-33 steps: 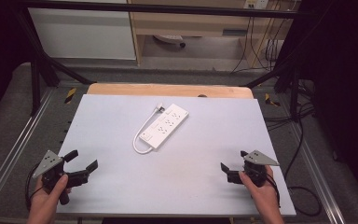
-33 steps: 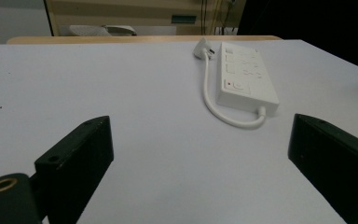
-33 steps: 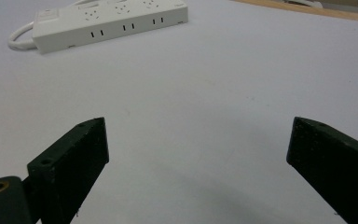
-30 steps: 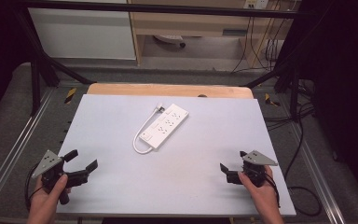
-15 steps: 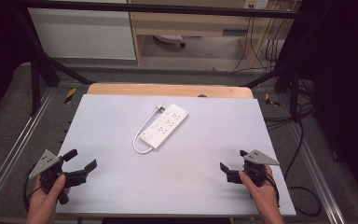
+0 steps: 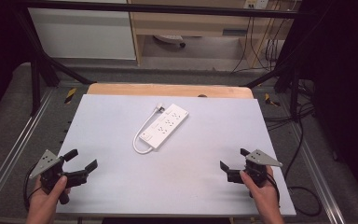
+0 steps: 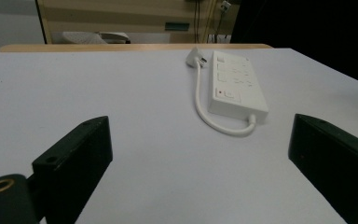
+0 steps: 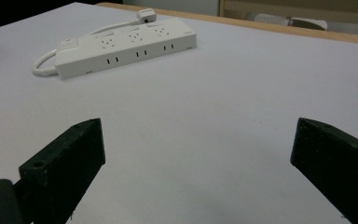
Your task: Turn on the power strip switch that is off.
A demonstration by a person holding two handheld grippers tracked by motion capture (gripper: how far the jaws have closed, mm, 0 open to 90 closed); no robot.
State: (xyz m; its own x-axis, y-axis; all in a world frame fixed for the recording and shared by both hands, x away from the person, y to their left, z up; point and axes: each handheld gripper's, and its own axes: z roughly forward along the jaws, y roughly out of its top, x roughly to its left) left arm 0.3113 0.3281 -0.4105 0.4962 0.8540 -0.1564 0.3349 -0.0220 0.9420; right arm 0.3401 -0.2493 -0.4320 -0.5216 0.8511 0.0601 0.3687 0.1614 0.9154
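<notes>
Power strip (image 6: 163, 126) lies mid-frame on surface (image 6: 205, 154), cord looped beside it. My left tongs (image 6: 80, 168) lower left, right tongs (image 6: 233, 164) lower right: both wide open, empty, flanking strip for 2-sided approach.

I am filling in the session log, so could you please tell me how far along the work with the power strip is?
Nothing looks done yet: the white power strip lies flat mid-table, its short cord looped beside it and the plug at its far end. Nothing is in hand: the left gripper and right gripper sit open near the table's near corners, apart from it. The reach and grasp are left.
</notes>
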